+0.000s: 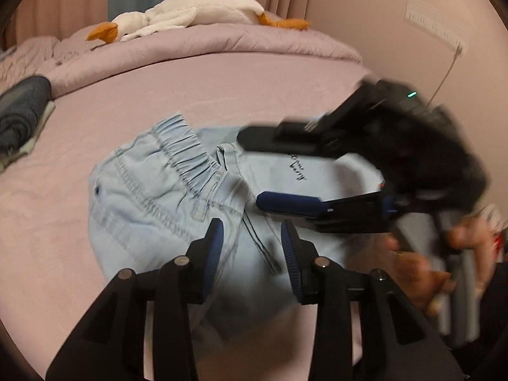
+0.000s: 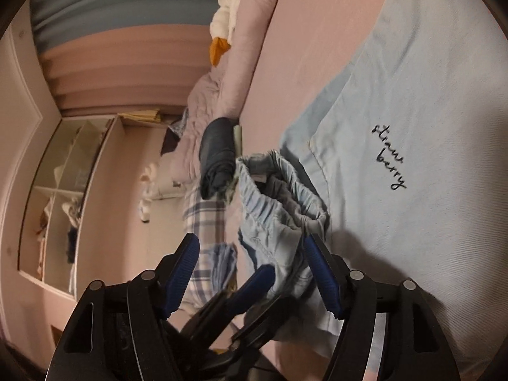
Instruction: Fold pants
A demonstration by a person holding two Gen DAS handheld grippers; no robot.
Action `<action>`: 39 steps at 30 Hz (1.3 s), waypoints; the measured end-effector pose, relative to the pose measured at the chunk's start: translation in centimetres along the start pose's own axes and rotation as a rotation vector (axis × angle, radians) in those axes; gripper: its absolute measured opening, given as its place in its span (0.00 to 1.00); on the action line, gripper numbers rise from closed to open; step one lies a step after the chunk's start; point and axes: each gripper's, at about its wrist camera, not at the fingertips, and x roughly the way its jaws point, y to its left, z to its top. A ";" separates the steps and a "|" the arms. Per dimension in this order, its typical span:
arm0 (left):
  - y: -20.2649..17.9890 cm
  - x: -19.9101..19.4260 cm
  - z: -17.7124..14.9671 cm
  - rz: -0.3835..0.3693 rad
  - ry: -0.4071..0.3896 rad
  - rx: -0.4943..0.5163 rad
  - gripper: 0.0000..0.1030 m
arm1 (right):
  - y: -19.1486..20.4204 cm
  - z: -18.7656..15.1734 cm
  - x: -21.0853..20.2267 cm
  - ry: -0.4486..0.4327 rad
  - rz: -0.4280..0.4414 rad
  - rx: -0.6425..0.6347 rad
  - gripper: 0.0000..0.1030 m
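A bed [image 1: 222, 95] in a pink sheet is seen; light-blue pants [image 1: 152, 190], a pale-blue garment [image 2: 412, 95], a dark folded bundle [image 1: 22, 114] and a bunched quilt [image 1: 190, 44] are laid on it.

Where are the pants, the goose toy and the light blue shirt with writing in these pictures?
pants [image 1: 152, 190], left wrist view, on the denim below the elastic waistband.
goose toy [image 1: 197, 9], left wrist view, on its white body.
light blue shirt [image 2: 412, 95], right wrist view, on plain cloth above the writing.
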 end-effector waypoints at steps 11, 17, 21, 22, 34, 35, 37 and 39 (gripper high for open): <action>7.0 -4.5 -2.6 0.059 -0.051 -0.284 0.49 | 1.4 0.6 1.4 0.030 -0.244 -0.113 0.68; 7.8 -4.5 -3.9 0.056 -0.036 -0.358 0.49 | 2.5 1.8 3.9 0.044 -0.349 -0.156 0.67; 7.7 -4.9 -4.3 0.062 -0.036 -0.365 0.49 | 3.3 1.2 4.4 0.045 -0.389 -0.260 0.34; 7.8 -5.1 -4.4 0.067 -0.036 -0.371 0.49 | 3.8 0.9 4.3 0.033 -0.391 -0.297 0.31; 8.4 -5.6 -5.0 0.072 -0.027 -0.398 0.56 | 9.3 1.0 -1.6 -0.128 -0.364 -0.501 0.27; 8.5 -5.5 -5.0 0.070 -0.025 -0.399 0.56 | 9.4 1.1 -2.3 -0.147 -0.362 -0.500 0.27; 8.3 -5.4 -5.0 0.069 -0.019 -0.395 0.56 | 9.4 1.4 -4.2 -0.188 -0.357 -0.493 0.27; 7.9 -5.3 -5.1 0.067 -0.012 -0.389 0.56 | 9.2 1.8 -6.1 -0.228 -0.358 -0.471 0.27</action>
